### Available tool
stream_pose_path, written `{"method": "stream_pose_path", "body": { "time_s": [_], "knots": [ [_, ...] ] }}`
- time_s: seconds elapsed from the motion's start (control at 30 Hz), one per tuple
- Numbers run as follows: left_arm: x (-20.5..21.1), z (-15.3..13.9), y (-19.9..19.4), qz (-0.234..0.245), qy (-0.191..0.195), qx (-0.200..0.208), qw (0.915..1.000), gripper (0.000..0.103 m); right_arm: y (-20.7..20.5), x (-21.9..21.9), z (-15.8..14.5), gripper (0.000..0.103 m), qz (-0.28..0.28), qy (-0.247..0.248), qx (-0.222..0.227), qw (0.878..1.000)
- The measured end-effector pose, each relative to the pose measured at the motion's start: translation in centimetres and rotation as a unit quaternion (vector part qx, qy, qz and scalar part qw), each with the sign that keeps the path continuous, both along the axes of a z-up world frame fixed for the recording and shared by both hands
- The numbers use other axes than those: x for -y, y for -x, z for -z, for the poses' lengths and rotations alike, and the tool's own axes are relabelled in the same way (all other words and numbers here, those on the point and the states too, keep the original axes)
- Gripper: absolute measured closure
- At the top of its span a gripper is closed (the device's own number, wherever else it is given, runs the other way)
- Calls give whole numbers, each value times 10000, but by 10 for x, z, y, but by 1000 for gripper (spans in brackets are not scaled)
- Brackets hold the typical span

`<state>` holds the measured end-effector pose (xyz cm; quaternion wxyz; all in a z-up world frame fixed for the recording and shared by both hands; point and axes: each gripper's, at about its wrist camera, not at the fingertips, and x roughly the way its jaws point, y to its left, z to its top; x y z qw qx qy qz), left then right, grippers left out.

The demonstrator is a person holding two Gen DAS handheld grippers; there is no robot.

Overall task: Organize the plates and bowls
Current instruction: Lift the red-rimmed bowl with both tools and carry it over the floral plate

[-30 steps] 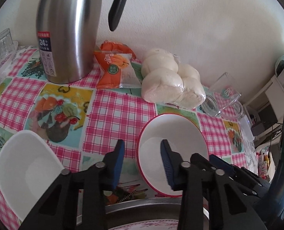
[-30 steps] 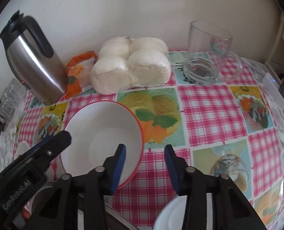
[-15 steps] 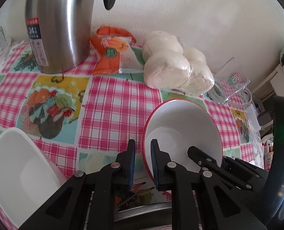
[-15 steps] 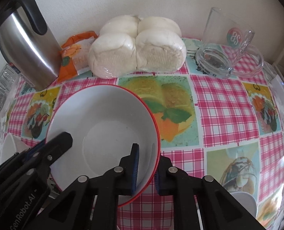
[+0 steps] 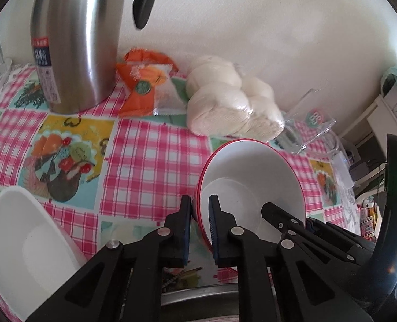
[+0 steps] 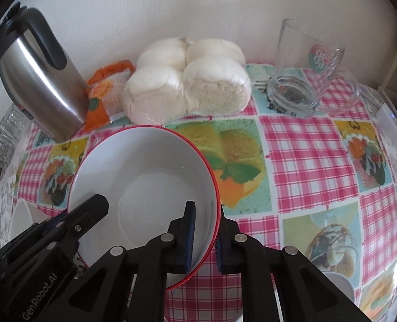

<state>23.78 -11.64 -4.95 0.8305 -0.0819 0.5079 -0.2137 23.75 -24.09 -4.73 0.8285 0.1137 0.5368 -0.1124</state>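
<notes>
Two grippers clamp a red-rimmed white bowl point(image 6: 144, 187) above a pink checked tablecloth point(image 6: 305, 161): the left gripper point(image 5: 199, 214) pinches the rim on one side, the right gripper point(image 6: 205, 228) pinches the opposite side, one finger inside and one outside each. The bowl tilts, lifted near the table's front edge. Open cloth lies beyond it, up to a steel thermos point(image 5: 75, 40) labelled "24", an orange snack packet point(image 5: 144, 86), bagged white buns point(image 6: 187, 88) and a glass mug point(image 6: 300, 72) with a round printed logo along the wall. A plain white bowl point(image 5: 18, 247) sits just left. "GenRobot.AI" is printed on the left gripper's body.
</notes>
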Motion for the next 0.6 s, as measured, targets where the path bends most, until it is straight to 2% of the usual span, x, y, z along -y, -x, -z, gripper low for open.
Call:
{"method": "stream_pose_path", "body": {
  "time_s": [0.4,0.6],
  "knots": [
    [2,-47,24,36,344,128,9993,90,37,4,-54,89,198,129,534,9983],
    [-8,-79,48,37,294,310,9991,90,67,-7,-82,89,254,-2,779,9966]
  ]
}}
